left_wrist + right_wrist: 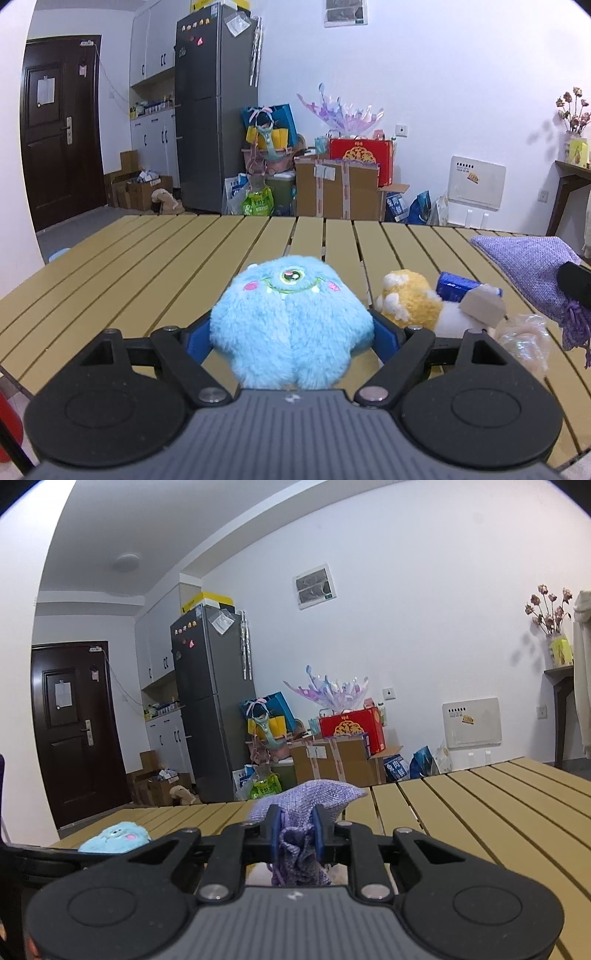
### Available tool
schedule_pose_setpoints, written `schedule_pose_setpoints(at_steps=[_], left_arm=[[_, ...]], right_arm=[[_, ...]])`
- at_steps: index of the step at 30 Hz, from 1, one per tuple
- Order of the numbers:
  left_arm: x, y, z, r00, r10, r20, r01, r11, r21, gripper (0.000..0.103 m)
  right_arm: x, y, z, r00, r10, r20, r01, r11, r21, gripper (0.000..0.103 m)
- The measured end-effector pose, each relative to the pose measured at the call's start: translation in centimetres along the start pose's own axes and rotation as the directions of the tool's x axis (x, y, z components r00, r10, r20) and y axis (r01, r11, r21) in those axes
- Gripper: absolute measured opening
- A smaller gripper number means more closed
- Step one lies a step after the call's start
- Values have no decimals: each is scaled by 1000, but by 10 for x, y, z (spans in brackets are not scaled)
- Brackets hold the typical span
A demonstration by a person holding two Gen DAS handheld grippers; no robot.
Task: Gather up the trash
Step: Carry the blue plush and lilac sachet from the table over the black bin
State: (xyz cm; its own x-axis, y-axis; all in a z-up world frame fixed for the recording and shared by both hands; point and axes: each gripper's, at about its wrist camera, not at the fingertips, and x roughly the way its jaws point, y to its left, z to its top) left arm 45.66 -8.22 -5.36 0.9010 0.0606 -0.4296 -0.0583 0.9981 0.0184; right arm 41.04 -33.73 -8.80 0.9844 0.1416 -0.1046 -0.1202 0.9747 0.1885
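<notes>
My left gripper (291,332) is shut on a fluffy blue one-eyed monster toy (291,314), held just above the yellow slatted table (147,266). To its right lie a yellow and white plush toy (410,299), a small blue box (456,290), a beige paper piece (484,304) and a crumpled clear wrapper (524,341). My right gripper (297,830) is shut on the gathered neck of a purple woven drawstring bag (310,797), lifted over the table (480,812). The bag also shows in the left wrist view (528,258). The blue toy shows at the left of the right wrist view (114,836).
Beyond the table's far edge stand a grey fridge (214,110), cardboard boxes (336,188), a red gift box (362,158) and bags against the white wall. A dark door (62,129) is at the left. A side table with a flower vase (576,147) is at the right.
</notes>
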Motion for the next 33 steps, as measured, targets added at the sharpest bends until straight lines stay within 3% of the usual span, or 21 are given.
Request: schedule_pose_setpoints(at_steps=[19,33], left_arm=[[-129,30,-4,999,-17,43,17,1000,-6,84],[-204,50,-31,999,-9,33,7,999,45,84]], right_arm=[[-119,39,24,999,32,0,-32,997,-71,15],[-206,66,0,996,41,-81,-49,994,-98,15]])
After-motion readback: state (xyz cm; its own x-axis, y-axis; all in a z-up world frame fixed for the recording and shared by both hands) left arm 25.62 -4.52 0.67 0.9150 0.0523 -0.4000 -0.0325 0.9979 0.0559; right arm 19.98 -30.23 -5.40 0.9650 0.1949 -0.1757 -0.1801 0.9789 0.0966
